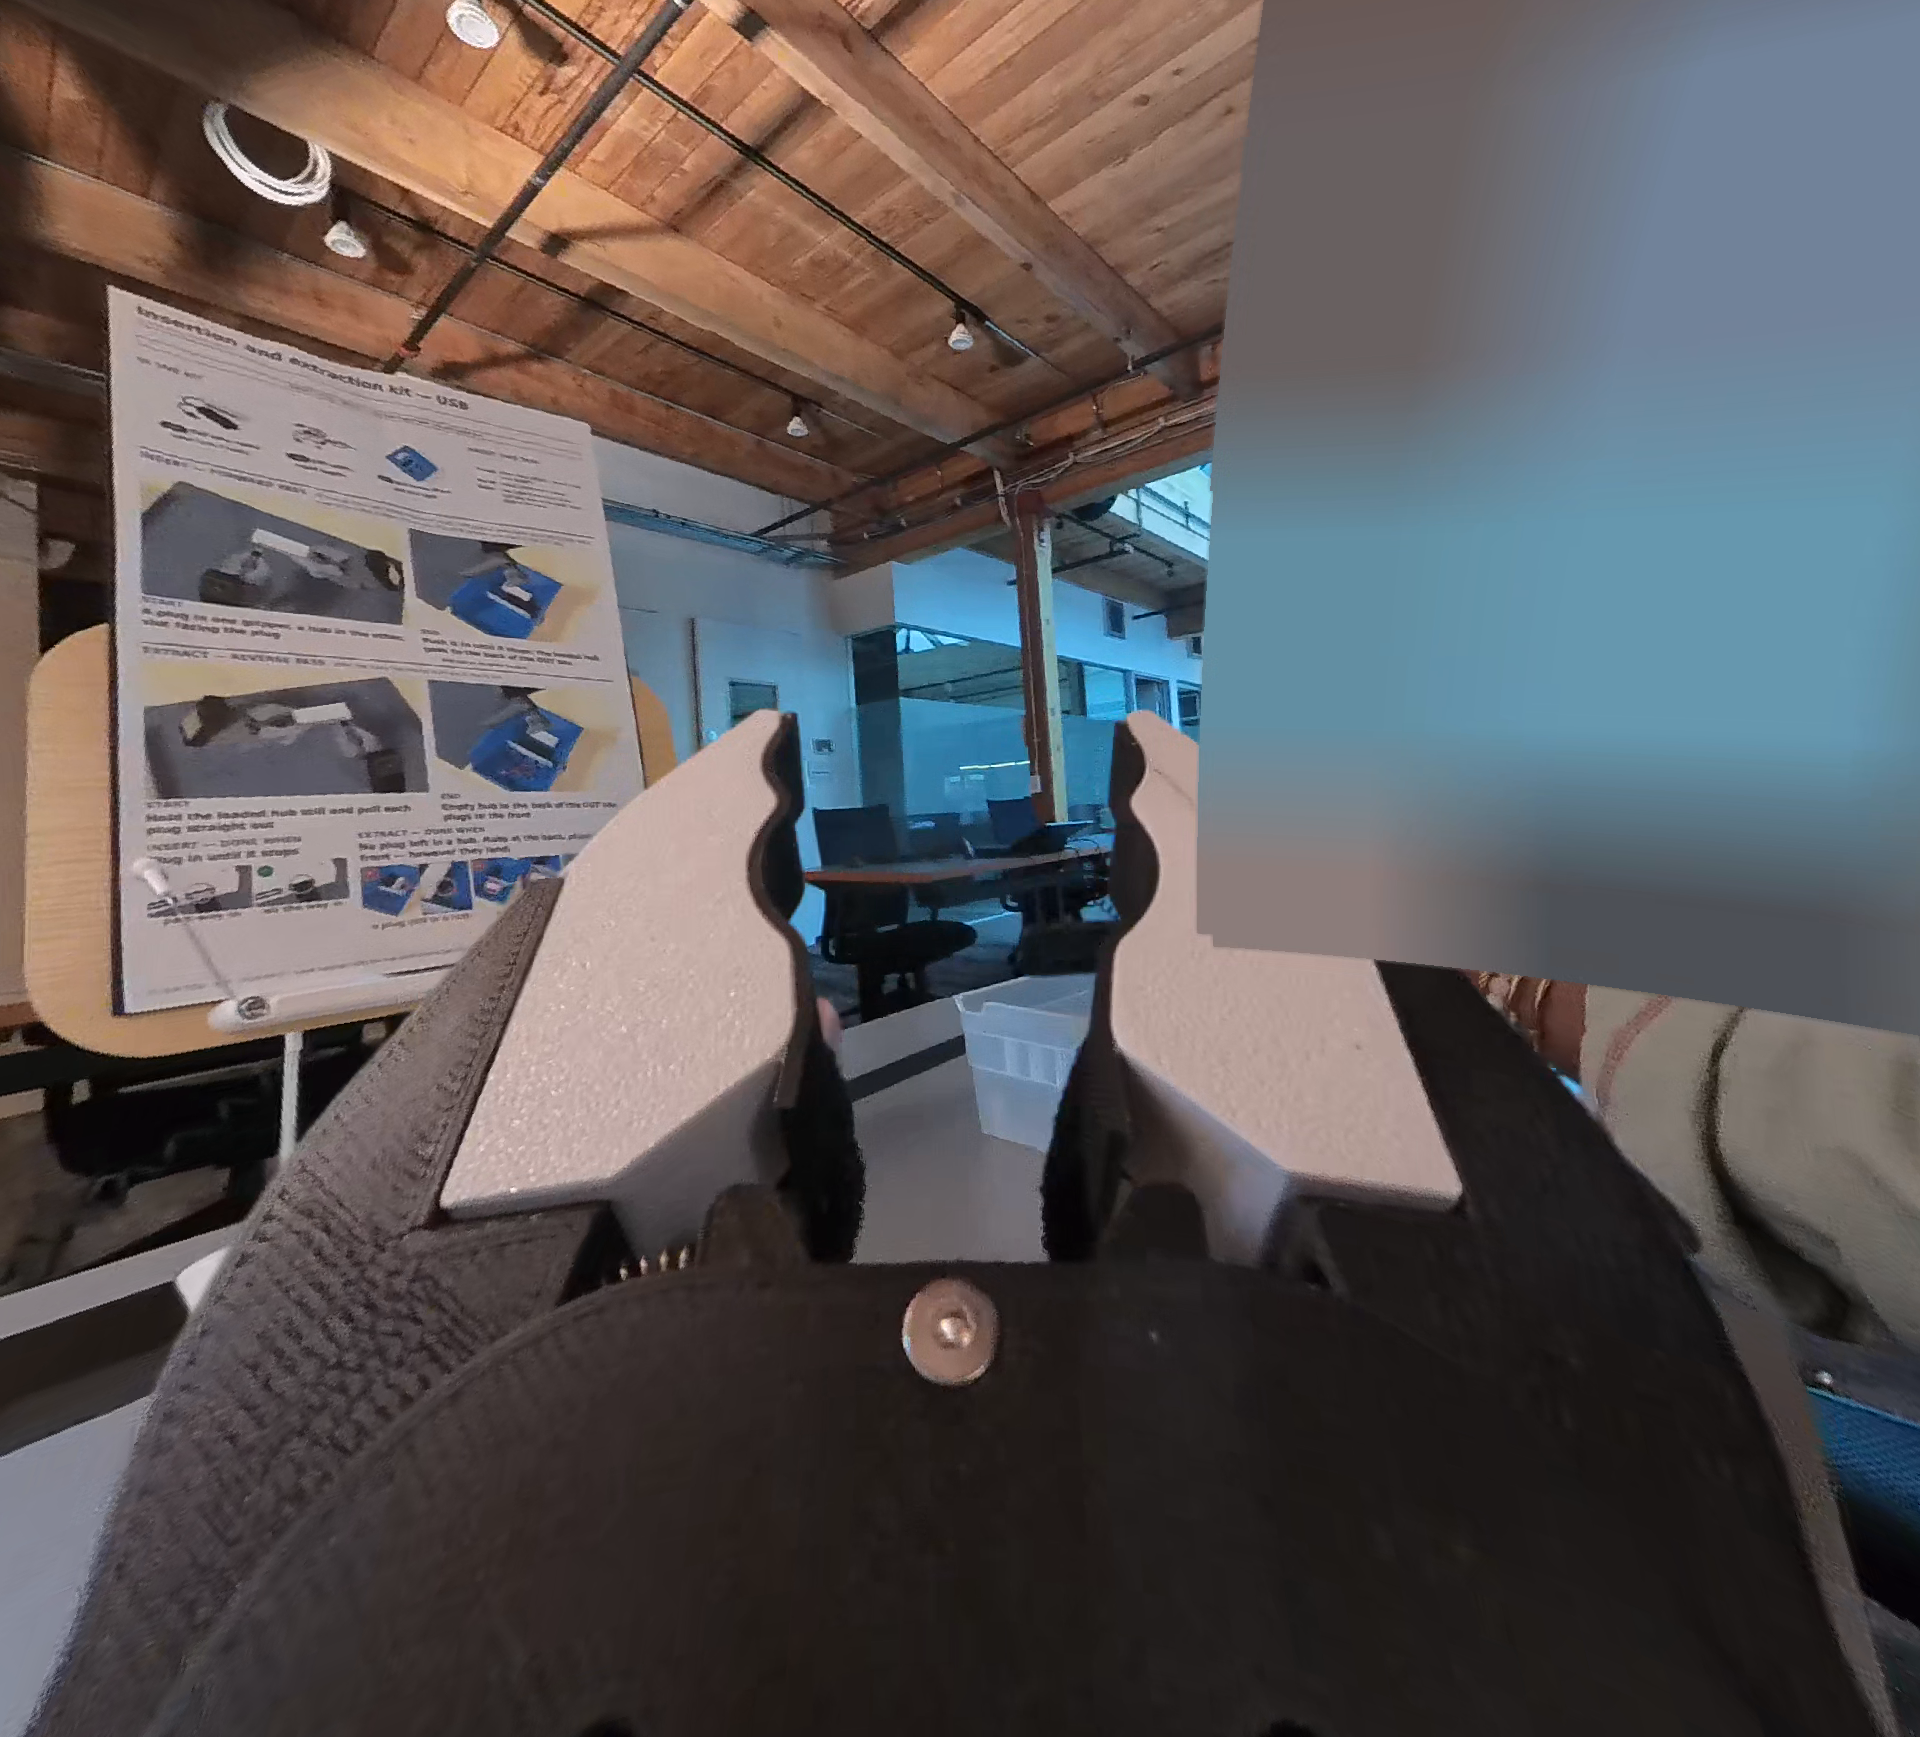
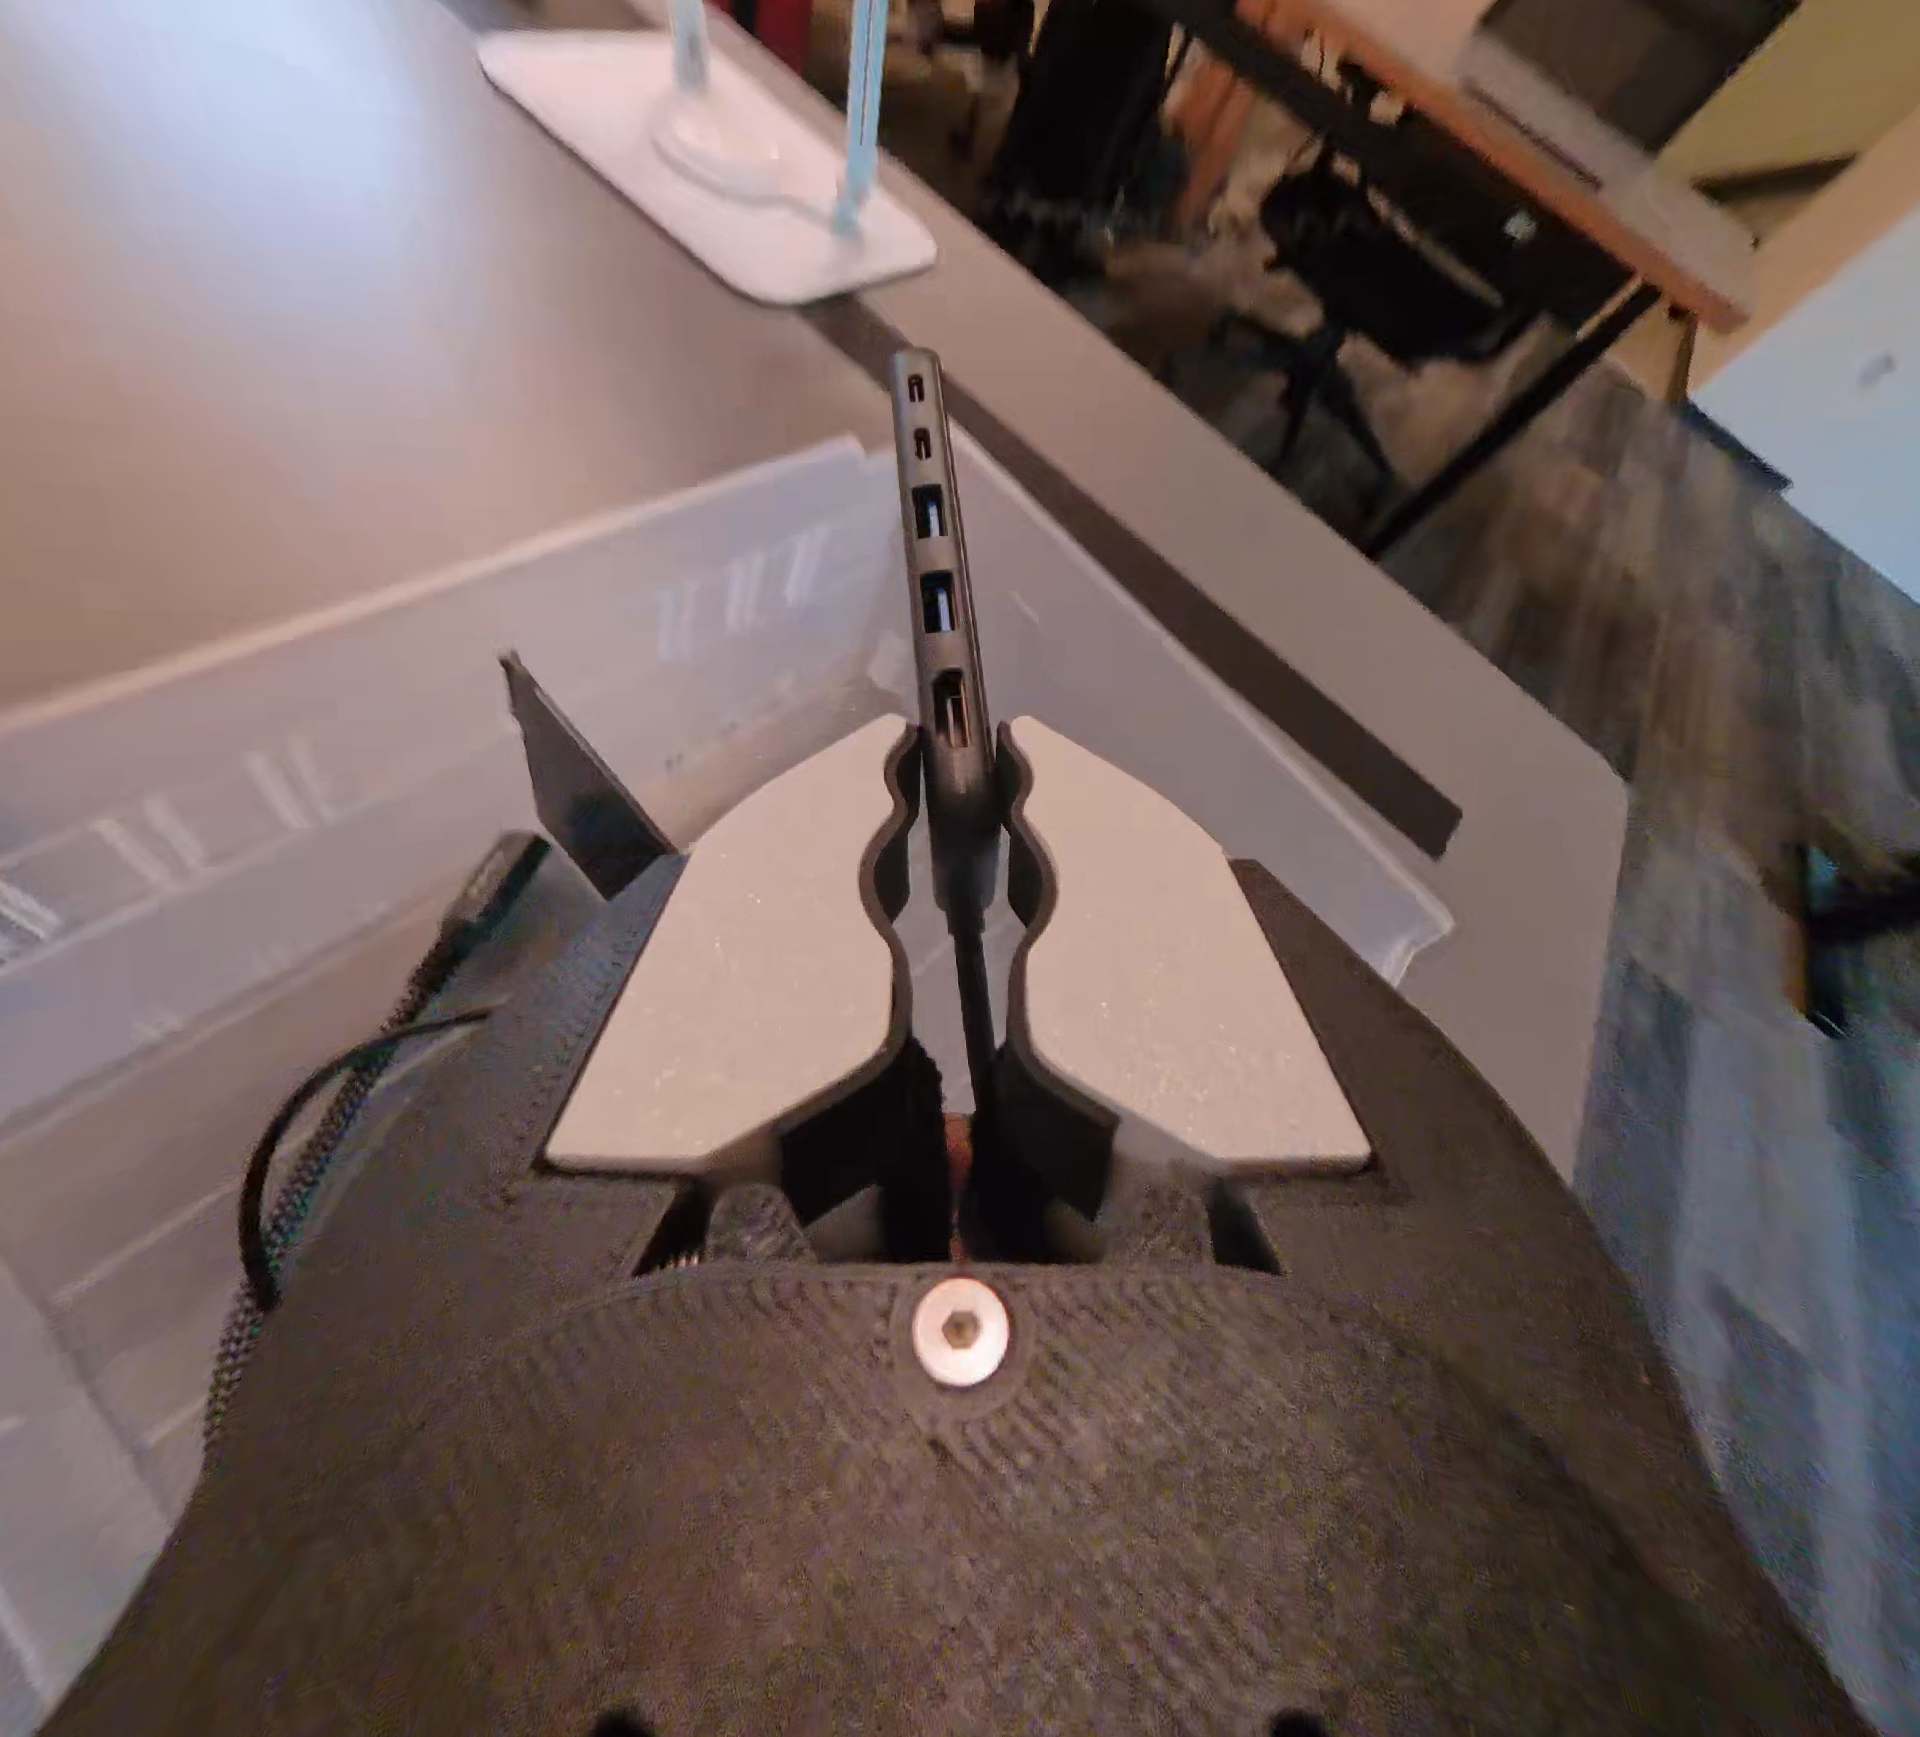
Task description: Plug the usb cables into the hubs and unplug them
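My right gripper (image 2: 959,757) is shut on a slim black USB hub (image 2: 932,565). The hub stands edge-on and sticks out forward past the fingertips, with its row of empty ports facing me. Its black cable (image 2: 975,991) runs back between the fingers. My left gripper (image 1: 954,752) is open and empty, tilted up toward the room and ceiling. No USB plug shows in either view.
A clear plastic bin (image 2: 436,638) sits under and behind the hub on the grey table (image 2: 239,253); a bin also shows in the left wrist view (image 1: 1013,1064). A white stand base (image 2: 717,160) sits at the table's far edge. An instruction sheet (image 1: 353,648) stands at the left.
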`<state>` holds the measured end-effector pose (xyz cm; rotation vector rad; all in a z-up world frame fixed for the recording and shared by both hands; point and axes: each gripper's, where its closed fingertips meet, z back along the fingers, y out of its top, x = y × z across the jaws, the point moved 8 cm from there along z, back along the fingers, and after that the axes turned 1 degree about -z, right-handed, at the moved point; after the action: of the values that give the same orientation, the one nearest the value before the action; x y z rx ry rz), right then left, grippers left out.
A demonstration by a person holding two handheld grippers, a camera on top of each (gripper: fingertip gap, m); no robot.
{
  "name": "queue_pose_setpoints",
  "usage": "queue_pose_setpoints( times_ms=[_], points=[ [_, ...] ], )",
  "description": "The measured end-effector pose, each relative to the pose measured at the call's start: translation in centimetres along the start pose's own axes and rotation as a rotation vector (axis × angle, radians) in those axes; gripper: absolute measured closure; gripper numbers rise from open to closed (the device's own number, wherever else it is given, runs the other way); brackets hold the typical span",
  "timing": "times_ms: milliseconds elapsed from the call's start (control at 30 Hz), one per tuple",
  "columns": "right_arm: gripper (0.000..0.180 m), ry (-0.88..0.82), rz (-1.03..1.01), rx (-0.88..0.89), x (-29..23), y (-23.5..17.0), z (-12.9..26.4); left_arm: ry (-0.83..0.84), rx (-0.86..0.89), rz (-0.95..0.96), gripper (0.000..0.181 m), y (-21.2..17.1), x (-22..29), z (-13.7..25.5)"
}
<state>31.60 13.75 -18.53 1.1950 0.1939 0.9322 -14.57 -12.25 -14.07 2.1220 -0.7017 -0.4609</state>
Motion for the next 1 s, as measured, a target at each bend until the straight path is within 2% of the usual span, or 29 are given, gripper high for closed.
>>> queue_pose_setpoints(
  times_ms=[200,300,400,500,567,633,700,867,1000],
  points=[
    [0.159,0.04,0.117,-0.167,-1.2,0.3,-1.8,0.012,-0.003,-0.008,0.127,0.1,0.0,0.0],
    [0.152,0.039,0.097,-0.188,-1.2,0.7,-1.8,0.017,-0.009,-0.029,0.127,0.3,-0.1,0.1],
    [0.15,0.018,0.036,-0.073,-1.5,1.8,-0.8,0.026,-0.008,-0.036,0.127,0.4,-0.3,0.2],
    [0.138,-0.039,-0.05,0.083,-2.5,3.8,0.8,0.029,-0.022,-0.01,0.127,0.3,-0.6,0.3],
    [0.116,-0.077,-0.125,0.183,-3.9,5.5,2.2,0.024,-0.049,0.016,0.127,-0.1,-0.8,0.3],
    [0.079,-0.134,-0.205,0.289,-5.7,7.4,3.7,0.006,-0.089,0.038,0.127,-0.5,-0.9,0.3],
    [0.06,-0.164,-0.258,0.376,-8.1,9.1,5.1,-0.019,-0.13,0.044,0.127,-0.9,-0.8,0.2],
    [0.047,-0.211,-0.201,0.518,-15.5,11.8,7.5,-0.126,-0.276,0.035,0.127,-2.4,0.3,-0.2],
    [0.055,-0.182,-0.142,0.602,-21.4,12.3,7.1,-0.158,-0.351,0.025,0.127,-3.1,0.9,-0.3]
  ],
)
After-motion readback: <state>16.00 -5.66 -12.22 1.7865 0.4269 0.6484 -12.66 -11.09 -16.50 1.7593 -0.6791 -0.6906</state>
